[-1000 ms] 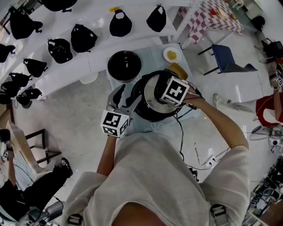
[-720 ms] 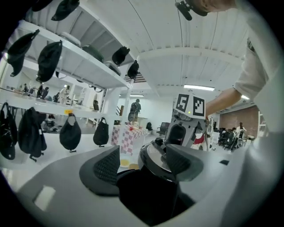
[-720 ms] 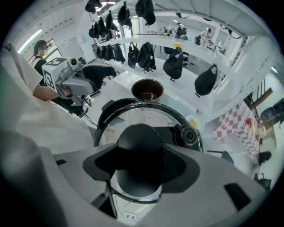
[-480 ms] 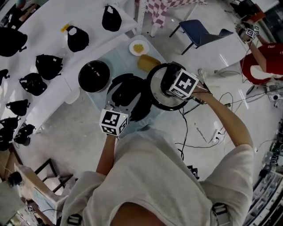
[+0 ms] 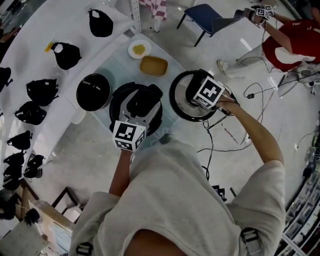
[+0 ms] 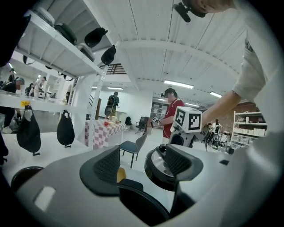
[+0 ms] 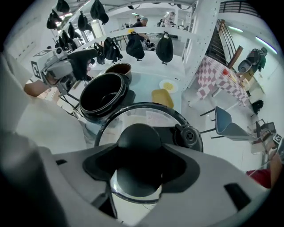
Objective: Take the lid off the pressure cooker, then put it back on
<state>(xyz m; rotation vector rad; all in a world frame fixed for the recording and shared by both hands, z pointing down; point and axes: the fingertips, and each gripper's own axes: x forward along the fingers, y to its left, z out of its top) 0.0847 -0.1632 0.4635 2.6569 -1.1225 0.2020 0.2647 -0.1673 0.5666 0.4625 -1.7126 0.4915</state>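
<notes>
The black pressure cooker pot stands uncovered on the pale table. Its glass lid, black-rimmed, hangs level to the right of the pot, apart from it. My right gripper is shut on the lid's black knob; the lid's rim circles the jaws in the right gripper view, with the open pot beyond. My left gripper hovers over the pot's near side. Its jaws stand apart in the left gripper view, with a black rounded part low between them. The lid shows past them.
A second round black pot sits left of the cooker. A yellow dish and a white plate of yellow food lie at the table's far end. Black bags hang along white shelves at the left. A blue chair and cables lie right.
The right gripper has carried the lid off the cooker to the right, leaving the pot uncovered. The left gripper stays at the pot. The head view has swung.
</notes>
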